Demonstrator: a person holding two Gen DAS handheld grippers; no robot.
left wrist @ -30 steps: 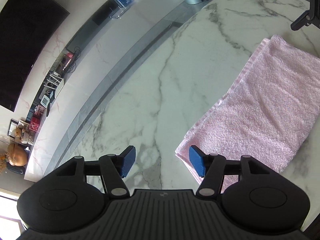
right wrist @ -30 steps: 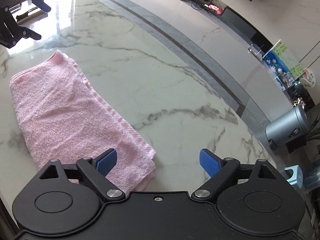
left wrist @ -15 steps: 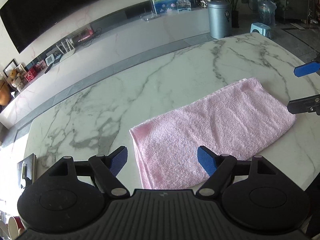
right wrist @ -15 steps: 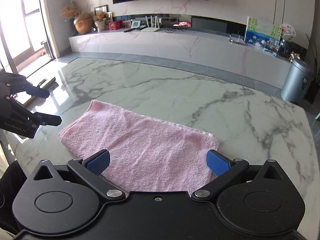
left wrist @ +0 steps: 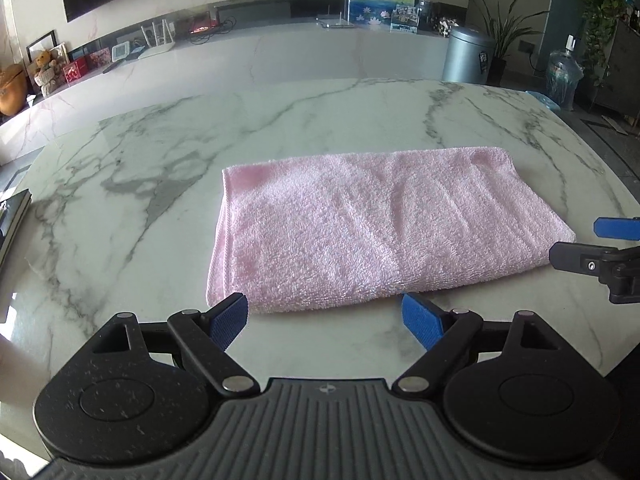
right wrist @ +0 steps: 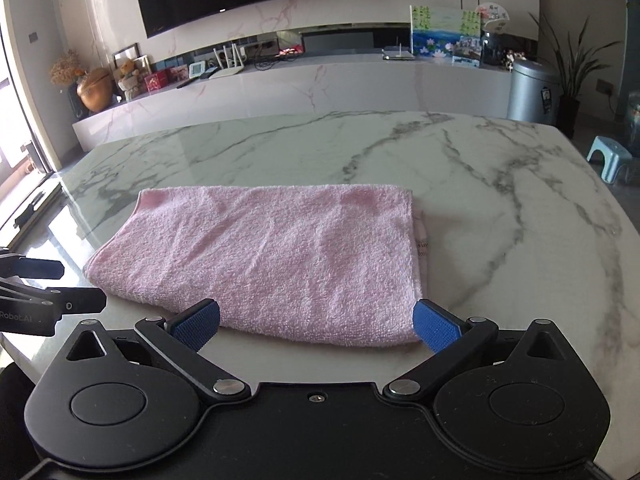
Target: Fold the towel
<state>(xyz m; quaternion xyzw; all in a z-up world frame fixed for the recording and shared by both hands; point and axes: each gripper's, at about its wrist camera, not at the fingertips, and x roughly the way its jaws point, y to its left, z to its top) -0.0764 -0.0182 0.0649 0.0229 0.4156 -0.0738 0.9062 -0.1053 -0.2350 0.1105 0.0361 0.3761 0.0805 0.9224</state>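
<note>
My left gripper (left wrist: 324, 320) & right gripper (right wrist: 316, 322), both wide open w/ nothing held, sit just beside pink towel's (left wrist: 372, 228) near edge.

Folded pink towel (left wrist: 372, 232) flat on a marble table (left wrist: 160, 168), seen between spread blue pads.

The left gripper (left wrist: 325, 320) hangs just short of the towel's near edge, jaws wide, nothing between them; its left pad (left wrist: 229, 320) sits by the towel's near left corner. The right gripper's fingers (left wrist: 592, 248) enter from the right edge, just beside the towel's right end. Behind the table stand a grey bin (left wrist: 468, 56) and a painting (left wrist: 382, 4).
</note>
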